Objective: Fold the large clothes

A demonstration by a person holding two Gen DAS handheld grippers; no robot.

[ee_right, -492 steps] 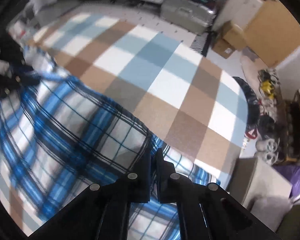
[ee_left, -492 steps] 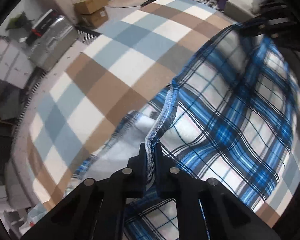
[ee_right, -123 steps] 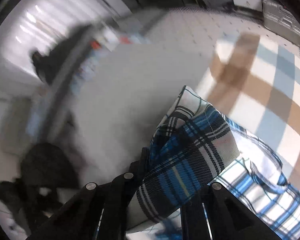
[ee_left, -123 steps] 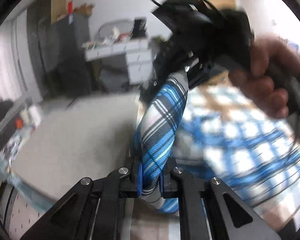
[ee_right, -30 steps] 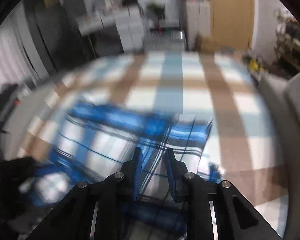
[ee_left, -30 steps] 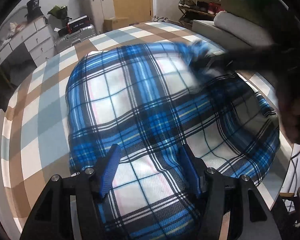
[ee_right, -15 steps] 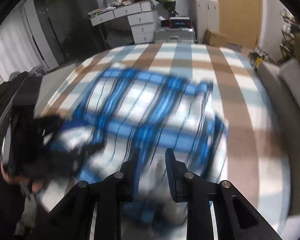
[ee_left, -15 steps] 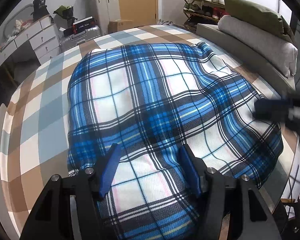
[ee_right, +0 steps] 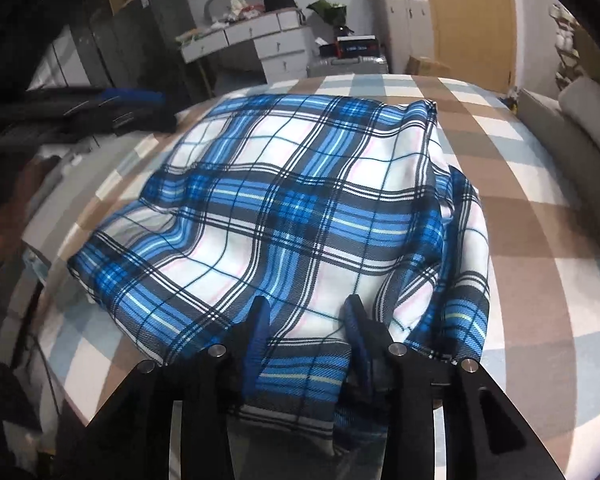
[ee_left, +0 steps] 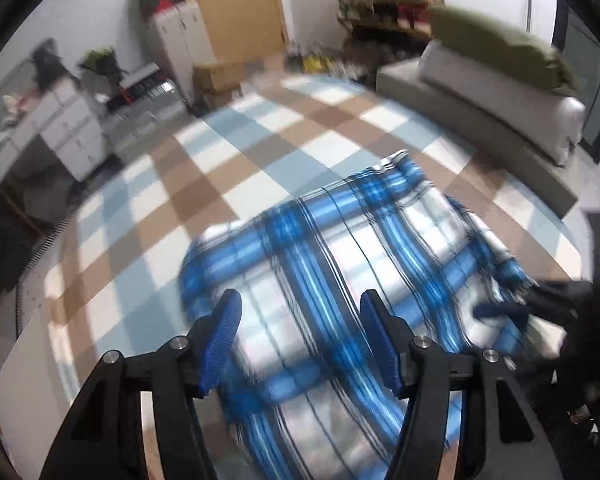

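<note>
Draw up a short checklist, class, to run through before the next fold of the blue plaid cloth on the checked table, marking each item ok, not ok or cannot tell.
1. Left gripper open, nothing between its fingers: ok.
2. Right gripper open over the near edge of the blue plaid cloth: ok.
3. Cloth lies wholly on the checked brown, blue and white table: cannot tell, the near edge is hidden by the gripper.
4. Top layer smooth: not ok, a ripple shows on its left side.
5. Right side edges aligned: not ok, a lower layer sticks out.

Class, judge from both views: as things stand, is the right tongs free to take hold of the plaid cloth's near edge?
Probably yes. The right tongs are open, the plaid cloth lies directly between its fingers, and nothing covers that edge on the checked tablecloth.
</note>
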